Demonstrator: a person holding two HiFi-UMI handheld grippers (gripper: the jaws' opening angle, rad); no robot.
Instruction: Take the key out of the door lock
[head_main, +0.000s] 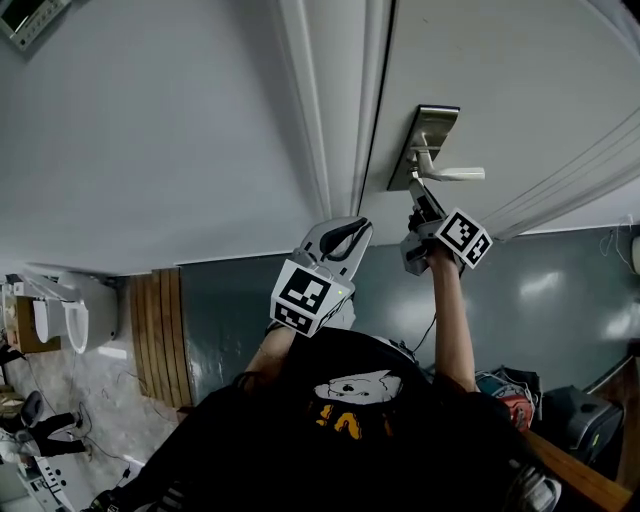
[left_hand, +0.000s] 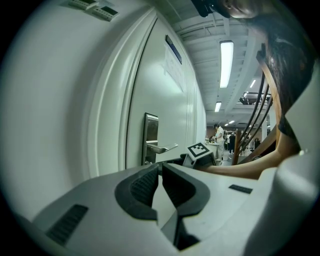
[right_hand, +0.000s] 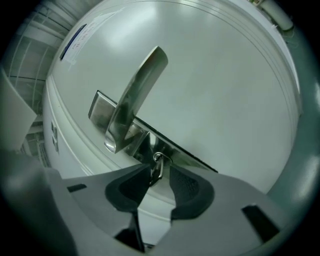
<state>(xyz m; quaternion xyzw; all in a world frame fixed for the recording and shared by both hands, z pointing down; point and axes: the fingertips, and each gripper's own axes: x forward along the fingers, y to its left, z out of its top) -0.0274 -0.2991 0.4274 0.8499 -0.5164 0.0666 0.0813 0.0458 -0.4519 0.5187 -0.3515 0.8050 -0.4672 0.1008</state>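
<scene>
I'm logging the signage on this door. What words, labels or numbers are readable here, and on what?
Nothing reads clearly.
Blue door sign: print too small to read.
Paper notice under it: too faint.
Shirt print: orange letters, blurred and partly hidden.

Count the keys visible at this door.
1. The key sticks out of the lock plate near the handle, between the right gripper's open jaws. No other shows; some may be hidden.

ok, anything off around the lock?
Nothing stands out. The key sits in the plate by the handle, between the open jaws of the right gripper. Nothing looks bent or broken.
</scene>
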